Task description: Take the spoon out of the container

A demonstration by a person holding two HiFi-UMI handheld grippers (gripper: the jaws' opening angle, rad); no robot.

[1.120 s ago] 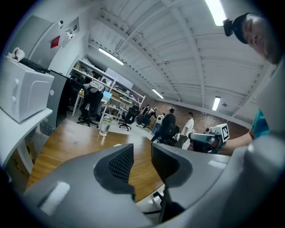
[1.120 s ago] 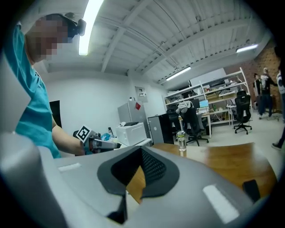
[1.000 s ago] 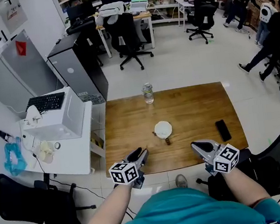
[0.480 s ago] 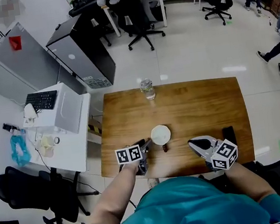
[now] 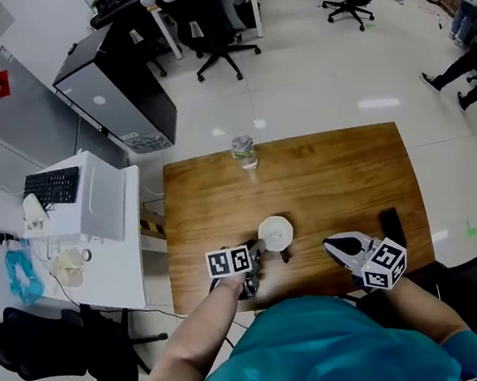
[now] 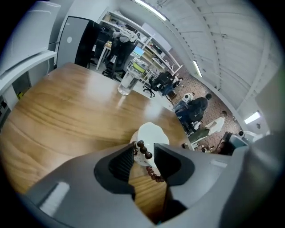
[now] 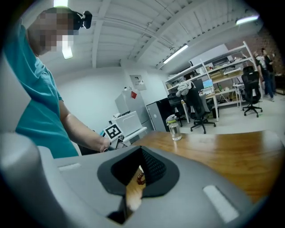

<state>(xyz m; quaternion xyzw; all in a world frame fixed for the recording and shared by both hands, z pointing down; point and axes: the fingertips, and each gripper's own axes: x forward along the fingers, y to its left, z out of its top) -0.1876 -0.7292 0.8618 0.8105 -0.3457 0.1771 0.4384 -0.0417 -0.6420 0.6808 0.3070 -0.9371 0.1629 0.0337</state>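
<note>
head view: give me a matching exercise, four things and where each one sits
Things:
1 glass jar
2 white container
3 black phone
4 keyboard

Places:
a right part of the wooden table
b on the white unit left of the table
c table's far edge
d near the table's middle

Pairs: 1-c; 2-d; 3-a; 4-b

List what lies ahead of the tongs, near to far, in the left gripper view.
spoon handle, between the closing left tongs and not yet clamped → container → jar
</note>
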